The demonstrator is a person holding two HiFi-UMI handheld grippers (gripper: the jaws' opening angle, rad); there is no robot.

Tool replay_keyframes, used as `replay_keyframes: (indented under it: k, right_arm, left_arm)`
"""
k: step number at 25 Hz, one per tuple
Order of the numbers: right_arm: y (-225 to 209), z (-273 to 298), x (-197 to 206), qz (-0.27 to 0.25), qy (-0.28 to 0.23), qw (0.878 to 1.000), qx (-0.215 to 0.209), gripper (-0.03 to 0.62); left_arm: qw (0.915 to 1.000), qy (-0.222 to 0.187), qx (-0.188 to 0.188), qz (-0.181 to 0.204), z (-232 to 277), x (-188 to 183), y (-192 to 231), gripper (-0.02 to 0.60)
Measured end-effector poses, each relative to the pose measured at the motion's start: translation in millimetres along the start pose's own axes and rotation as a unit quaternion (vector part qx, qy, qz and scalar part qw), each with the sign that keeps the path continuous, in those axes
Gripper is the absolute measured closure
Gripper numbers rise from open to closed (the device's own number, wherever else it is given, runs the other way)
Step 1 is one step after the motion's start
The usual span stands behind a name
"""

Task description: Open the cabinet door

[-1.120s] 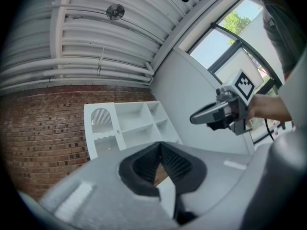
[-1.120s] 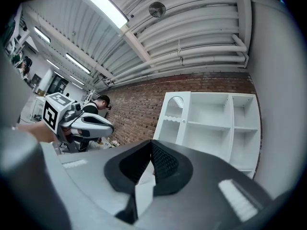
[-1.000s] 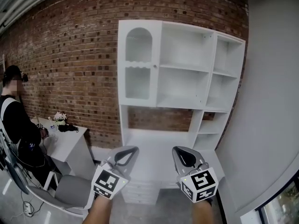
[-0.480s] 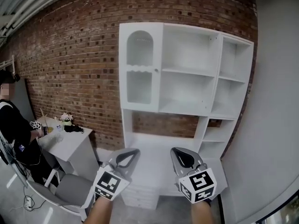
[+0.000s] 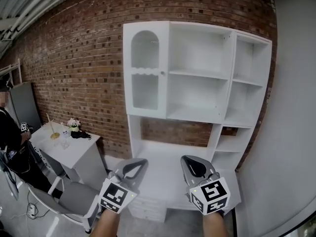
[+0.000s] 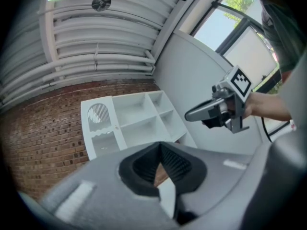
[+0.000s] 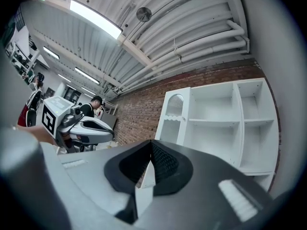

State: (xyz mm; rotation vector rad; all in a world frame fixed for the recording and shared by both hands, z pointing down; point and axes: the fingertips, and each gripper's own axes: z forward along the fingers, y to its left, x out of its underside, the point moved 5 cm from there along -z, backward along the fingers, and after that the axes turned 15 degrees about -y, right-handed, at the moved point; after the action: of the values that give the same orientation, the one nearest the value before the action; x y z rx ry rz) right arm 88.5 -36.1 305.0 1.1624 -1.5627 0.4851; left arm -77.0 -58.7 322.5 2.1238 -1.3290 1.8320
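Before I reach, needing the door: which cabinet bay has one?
The top-left bay: only it has a door, arched, with a knob; the rest are open.

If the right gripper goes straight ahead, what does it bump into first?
Probably the white cabinet, somewhere below its closed door. Nothing shows between it and the right gripper, though depth is unclear.

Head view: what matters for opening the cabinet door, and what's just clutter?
Job: cabinet door, door knob, left tongs, right tongs (both shut, empty).
Lying about: side table, flowers, grey chair, open shelves.
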Motion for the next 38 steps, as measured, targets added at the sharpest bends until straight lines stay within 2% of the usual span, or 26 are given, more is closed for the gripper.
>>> replay_keyframes:
  k: [8,24,38]
  right_arm:
    - [-12.0,14.4,20.8,0.006,0.011,1.000,0.011,0.588]
    - [-2.7,71.6,37.3,-0.006,0.023,0.999,0.037,0.588]
    - [15.2,113.6,51.3,-0.013,0.026,0.998,0.058,0.588]
  left_arm:
    - [0.9999,0.004,0.009,-0.006,16.6,23.7,13.6,0.578]
    - [0.9990,-0.015,0.031,-0.028,24.9,58.7,69.2,0.579]
    - [0.9983,-0.027,0.046,-0.026,14.0,83.0,115.2,0.580]
